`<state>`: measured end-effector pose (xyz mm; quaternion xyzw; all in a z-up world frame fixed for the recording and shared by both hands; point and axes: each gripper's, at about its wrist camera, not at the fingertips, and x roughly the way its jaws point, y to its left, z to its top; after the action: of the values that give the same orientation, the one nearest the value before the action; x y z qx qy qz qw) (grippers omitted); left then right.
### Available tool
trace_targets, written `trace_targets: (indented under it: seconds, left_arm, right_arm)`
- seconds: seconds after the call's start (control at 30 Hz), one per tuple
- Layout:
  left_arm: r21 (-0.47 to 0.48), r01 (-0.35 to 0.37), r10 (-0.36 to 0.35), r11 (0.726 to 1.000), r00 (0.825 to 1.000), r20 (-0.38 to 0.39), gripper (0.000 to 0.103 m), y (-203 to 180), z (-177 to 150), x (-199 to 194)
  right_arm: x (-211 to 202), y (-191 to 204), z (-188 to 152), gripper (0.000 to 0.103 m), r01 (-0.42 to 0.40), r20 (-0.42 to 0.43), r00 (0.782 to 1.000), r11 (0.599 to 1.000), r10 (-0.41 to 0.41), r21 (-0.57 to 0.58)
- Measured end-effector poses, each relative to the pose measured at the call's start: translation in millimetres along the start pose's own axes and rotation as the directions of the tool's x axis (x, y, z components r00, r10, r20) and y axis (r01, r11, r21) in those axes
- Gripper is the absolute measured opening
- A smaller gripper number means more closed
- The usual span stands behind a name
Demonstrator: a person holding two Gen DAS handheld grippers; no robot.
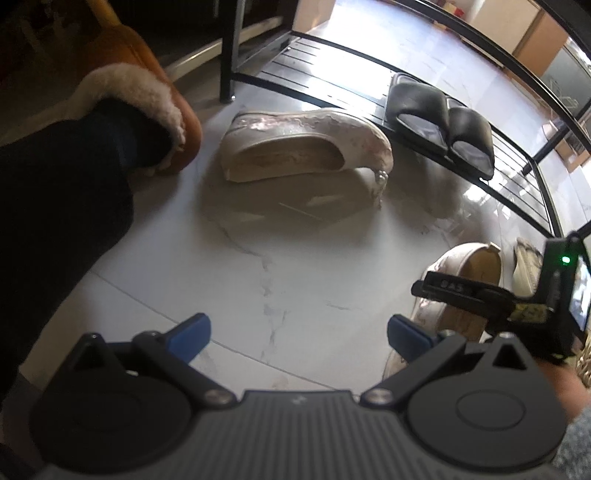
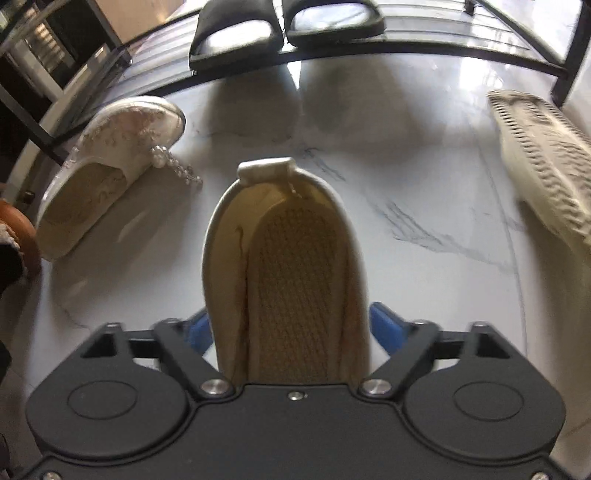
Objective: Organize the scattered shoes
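In the right wrist view a beige slip-on shoe [image 2: 295, 273] lies lengthwise between the blue pads of my right gripper [image 2: 293, 330], heel tab pointing away. The pads flank its sides closely, with a thin gap at the right pad; the jaws stand open. The left wrist view shows this shoe [image 1: 465, 273] on the floor under the right gripper [image 1: 458, 291]. My left gripper [image 1: 299, 338] is open over bare floor. A pale pink-beige pump [image 1: 303, 147] lies on its side near the rack.
Black slippers [image 1: 439, 118] [image 2: 288, 26] sit on the low black shoe rack [image 1: 332, 62]. A pearl-trimmed lace shoe [image 2: 110, 166] lies at left and a cream knit shoe [image 2: 546, 166] lies on its side at right. A person's leg in a fur-lined brown slipper [image 1: 147, 96] stands at left.
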<state>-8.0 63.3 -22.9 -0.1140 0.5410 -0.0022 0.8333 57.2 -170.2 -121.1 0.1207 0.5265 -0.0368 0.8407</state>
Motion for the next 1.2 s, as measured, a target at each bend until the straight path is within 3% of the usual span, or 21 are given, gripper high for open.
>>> trace_targets:
  seconds: [0.1,0.3,0.37,1.2]
  left_arm:
    - [-0.005,0.003,-0.003,1.000,1.000,0.003,0.102,1,0,0]
    - [-0.002,0.004,-0.004,1.000,1.000,-0.018,0.102,0,-3,4]
    - [0.013,0.002,-0.002,1.000,1.000,-0.022,0.102,-1,-4,4]
    - [0.000,-0.013,0.013,1.000,0.999,-0.032,0.102,3,-3,8]
  right_arm:
    - [-17,4,-19,0.094,0.002,0.014,1.000,0.997,-0.001,-0.079]
    - [-19,13,-73,0.095,0.041,-0.040,0.998,0.986,-0.048,-0.160]
    - [-15,18,-79,0.088,0.047,-0.026,0.998,0.983,-0.053,-0.179]
    - [12,29,-45,0.087,0.056,0.001,0.998,0.978,-0.057,-0.201]
